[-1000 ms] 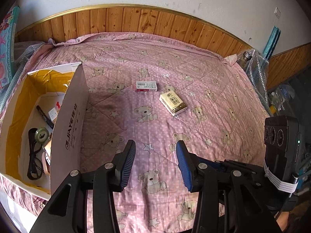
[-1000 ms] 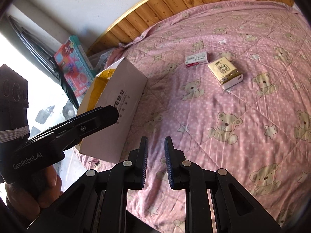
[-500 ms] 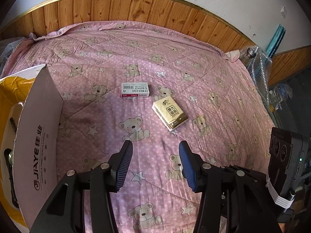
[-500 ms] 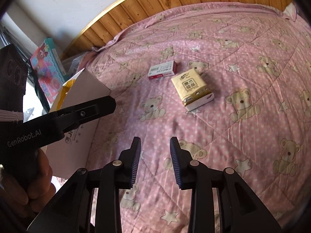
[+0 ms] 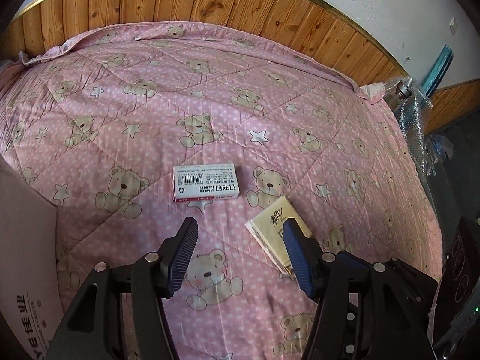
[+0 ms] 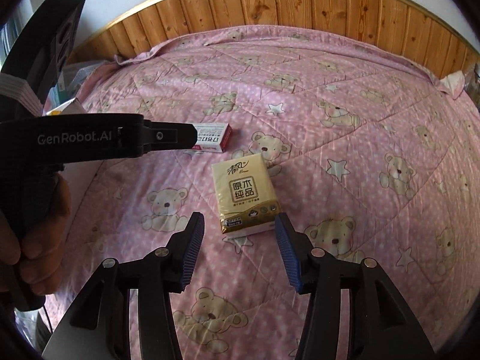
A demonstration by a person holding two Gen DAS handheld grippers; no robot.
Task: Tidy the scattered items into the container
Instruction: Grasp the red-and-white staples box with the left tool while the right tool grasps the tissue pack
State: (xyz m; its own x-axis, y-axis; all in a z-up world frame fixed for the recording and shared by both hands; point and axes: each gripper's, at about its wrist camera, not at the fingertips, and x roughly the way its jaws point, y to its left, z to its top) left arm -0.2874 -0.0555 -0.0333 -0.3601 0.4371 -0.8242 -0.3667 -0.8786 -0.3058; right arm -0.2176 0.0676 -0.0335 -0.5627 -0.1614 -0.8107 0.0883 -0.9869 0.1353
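A white and red staples box point(image 5: 206, 183) lies flat on the pink bear-print quilt point(image 5: 210, 114), just ahead of my open left gripper point(image 5: 238, 229). Right of that box lies a yellow tissue pack point(image 5: 271, 225), partly covered by the left gripper's right finger. In the right wrist view the tissue pack point(image 6: 244, 193) sits directly in front of my open right gripper point(image 6: 238, 222), its near end level with the fingertips. The staples box point(image 6: 214, 139) is partly hidden there by the left gripper's body point(image 6: 90, 139), held by a hand point(image 6: 36, 246). The cardboard box point(image 5: 27, 270) shows only its outer wall at lower left.
A wooden headboard point(image 5: 210, 0) runs along the far side of the bed. A bottle and bubble wrap point(image 5: 411, 111) stand off the bed's right edge. The cardboard box's corner point(image 6: 67, 106) peeks out behind the left gripper.
Both grippers have moved forward toward the two items. The right gripper has opened wide from nearly shut. The cardboard box has slid mostly out of the left view.
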